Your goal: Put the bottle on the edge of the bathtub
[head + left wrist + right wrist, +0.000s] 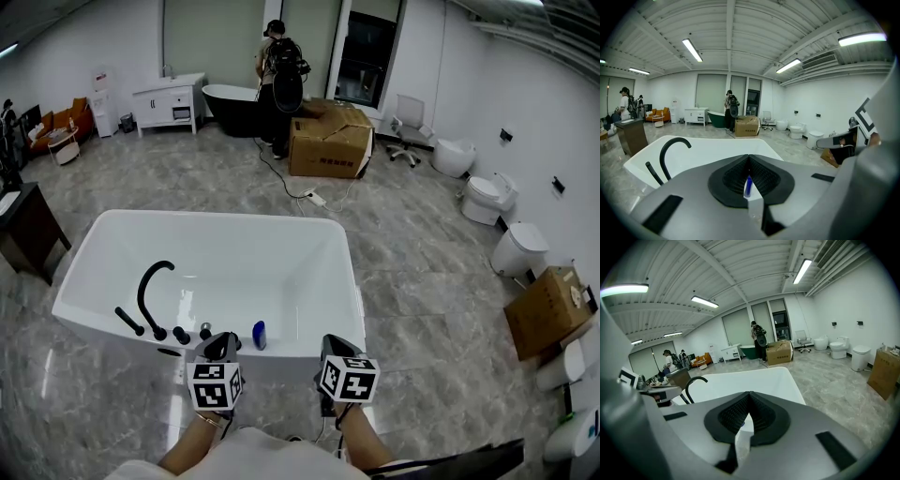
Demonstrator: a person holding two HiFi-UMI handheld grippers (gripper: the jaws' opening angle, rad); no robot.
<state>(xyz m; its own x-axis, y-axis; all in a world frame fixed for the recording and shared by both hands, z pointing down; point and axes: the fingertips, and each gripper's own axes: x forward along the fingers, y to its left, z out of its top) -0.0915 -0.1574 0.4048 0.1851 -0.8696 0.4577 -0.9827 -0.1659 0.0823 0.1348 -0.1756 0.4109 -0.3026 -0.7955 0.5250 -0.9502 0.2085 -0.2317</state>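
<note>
A small blue bottle (259, 335) stands upright on the near rim of the white bathtub (349, 281), to the right of the black faucet (150, 292) and its knobs. My left gripper (221, 347) is just left of the bottle and apart from it, with its jaws shut and empty. In the left gripper view the bottle (748, 186) shows through the slit below the closed tips. My right gripper (336, 347) hovers at the tub's near right corner, jaws together and holding nothing.
A person (278, 75) stands at the back by a black bathtub (230, 98) and a large cardboard box (328, 142). Toilets (487, 197) line the right wall, with another box (548, 311). At the left stands a dark table (23, 230).
</note>
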